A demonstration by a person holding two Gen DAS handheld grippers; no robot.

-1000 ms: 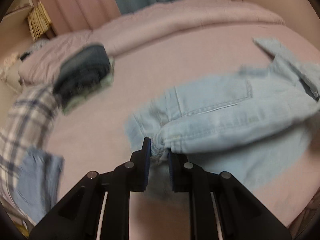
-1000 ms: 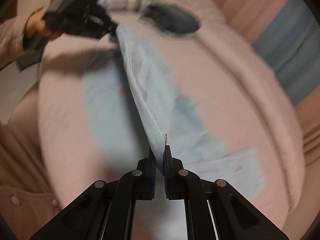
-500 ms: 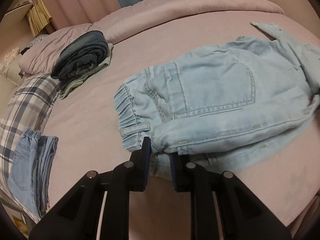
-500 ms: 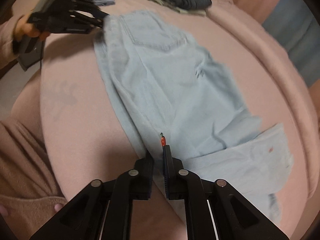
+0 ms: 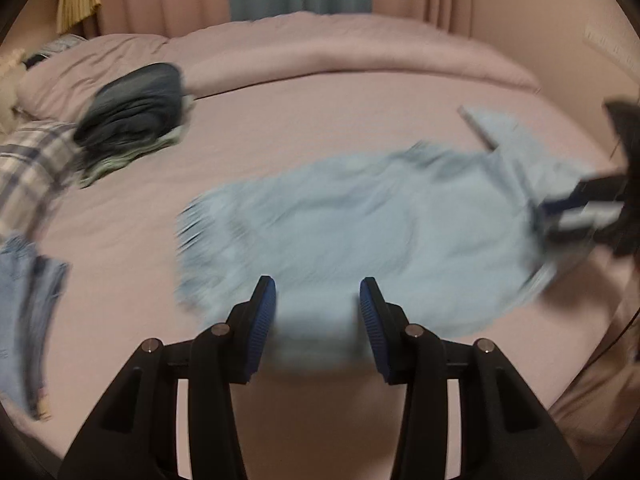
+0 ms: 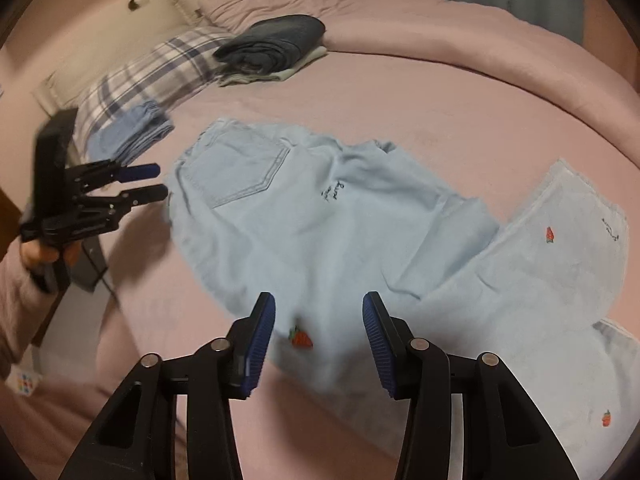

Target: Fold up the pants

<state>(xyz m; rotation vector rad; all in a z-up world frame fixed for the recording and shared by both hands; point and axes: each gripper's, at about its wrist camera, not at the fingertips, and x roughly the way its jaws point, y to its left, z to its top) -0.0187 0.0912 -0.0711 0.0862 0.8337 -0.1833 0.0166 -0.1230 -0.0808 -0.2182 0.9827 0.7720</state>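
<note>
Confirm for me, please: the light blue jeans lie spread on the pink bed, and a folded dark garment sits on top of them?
Not quite. In the right wrist view the folded dark garment sits apart from the light blue jeans, further up the pink bed near the plaid pillow.

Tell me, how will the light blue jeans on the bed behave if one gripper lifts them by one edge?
The light blue jeans would probably droop: they lie creased and limp on the bed. One leg is already bent aside, so it may trail and unfold.

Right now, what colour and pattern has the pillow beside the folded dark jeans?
White with blue-grey plaid checks; the right wrist view shows it best.
</note>
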